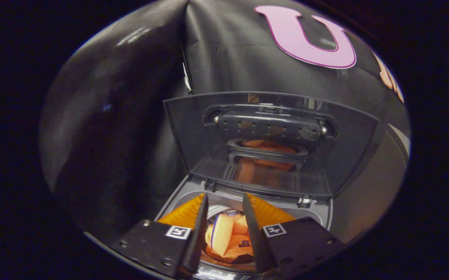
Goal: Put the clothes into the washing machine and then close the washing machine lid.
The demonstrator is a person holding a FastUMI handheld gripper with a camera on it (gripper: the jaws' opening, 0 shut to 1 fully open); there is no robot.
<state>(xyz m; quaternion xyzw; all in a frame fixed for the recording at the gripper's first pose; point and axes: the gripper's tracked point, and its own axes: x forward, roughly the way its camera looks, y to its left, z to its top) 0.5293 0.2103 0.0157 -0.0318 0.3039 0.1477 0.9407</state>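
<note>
With tool (224, 202) parted, clothes (228, 237) inside washer (318, 212).

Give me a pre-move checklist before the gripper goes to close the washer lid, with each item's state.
1. Orange clothes inside the round washer drum: ok, lying below the fingers.
2. Gripper empty: ok, fingers apart with nothing between them.
3. Dark translucent plastic lid position: not ok yet, standing raised beyond the fingers.
4. Cloth hanging over the grey tub rim: cannot tell, the fingers hide part of the rim.
5. Lid hinges free: ok, nothing seen caught there.
</note>
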